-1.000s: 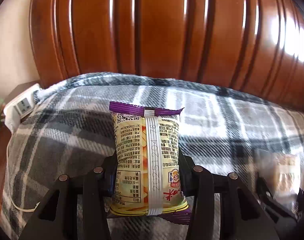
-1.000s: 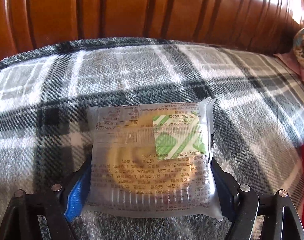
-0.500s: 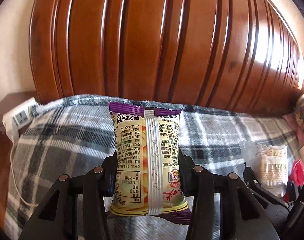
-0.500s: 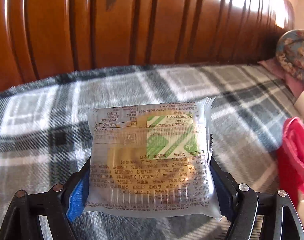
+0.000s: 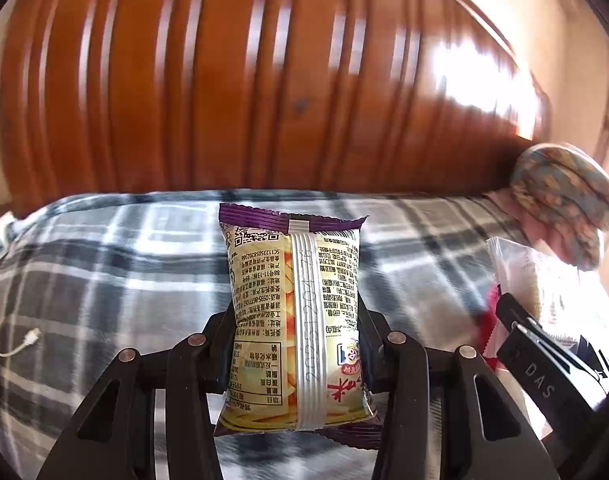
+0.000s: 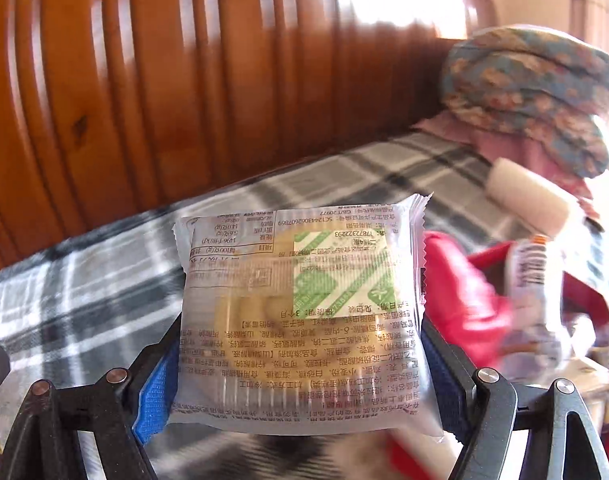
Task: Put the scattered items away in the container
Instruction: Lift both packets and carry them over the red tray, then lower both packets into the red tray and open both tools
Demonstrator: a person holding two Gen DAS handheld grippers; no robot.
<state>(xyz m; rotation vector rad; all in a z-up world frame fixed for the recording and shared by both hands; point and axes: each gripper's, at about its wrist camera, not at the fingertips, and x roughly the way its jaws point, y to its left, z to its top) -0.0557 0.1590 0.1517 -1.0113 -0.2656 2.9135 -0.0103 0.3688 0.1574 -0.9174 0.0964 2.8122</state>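
Two snack packets point(image 5: 294, 320) point(image 6: 300, 320), one clamped in each tool point(image 5: 294, 364) point(image 6: 300, 364).

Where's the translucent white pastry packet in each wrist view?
Left wrist: translucent white pastry packet at the far right edge, held in the right gripper.
Right wrist: same packet centre frame, clamped between the jaws.
Shared landmark: blue-orange patterned pillow against the brown wooden headboard.
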